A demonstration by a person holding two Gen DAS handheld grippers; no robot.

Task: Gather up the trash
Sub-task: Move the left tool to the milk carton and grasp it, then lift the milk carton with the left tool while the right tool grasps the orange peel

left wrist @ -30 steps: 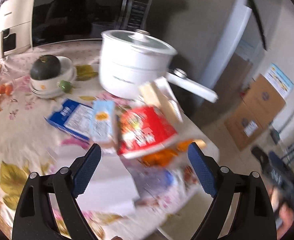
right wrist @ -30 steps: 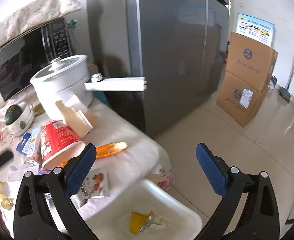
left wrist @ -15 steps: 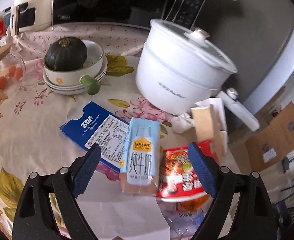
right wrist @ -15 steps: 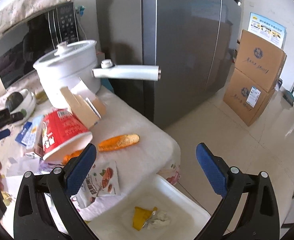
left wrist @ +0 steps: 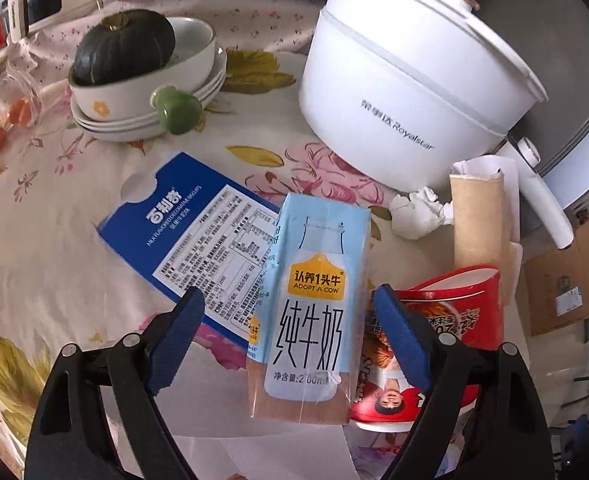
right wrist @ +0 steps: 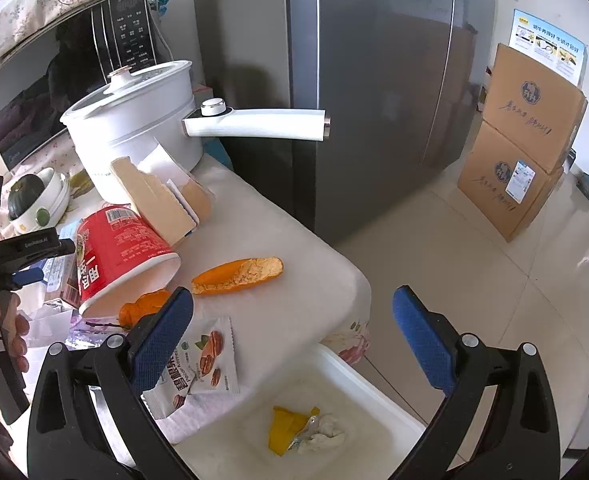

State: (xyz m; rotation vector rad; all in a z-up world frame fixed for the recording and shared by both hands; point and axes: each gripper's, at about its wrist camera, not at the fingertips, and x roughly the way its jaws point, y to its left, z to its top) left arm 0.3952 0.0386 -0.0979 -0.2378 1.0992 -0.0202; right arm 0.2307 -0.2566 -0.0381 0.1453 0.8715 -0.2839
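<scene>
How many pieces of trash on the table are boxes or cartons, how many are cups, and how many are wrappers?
Boxes or cartons: 2, the blue biscuit box and the milk carton.
Cups: 1, the red noodle cup.
Wrappers: 1, the pecan packet.
Total: 4

Each claw (left wrist: 288,320) has black arms, silver screws and ribbed blue pads (right wrist: 162,332).

your milk carton (left wrist: 314,316) is pale blue with a brown base, a yellow label and black characters. beside it lies a dark blue box (left wrist: 182,236) with a white print panel, and a red cup (left wrist: 434,344) — white inside. the tablecloth (left wrist: 54,208) is cream with pink flowers and yellow leaves; both grippers carry blue pads (right wrist: 162,336) on black — the bin (right wrist: 374,404) is white.
</scene>
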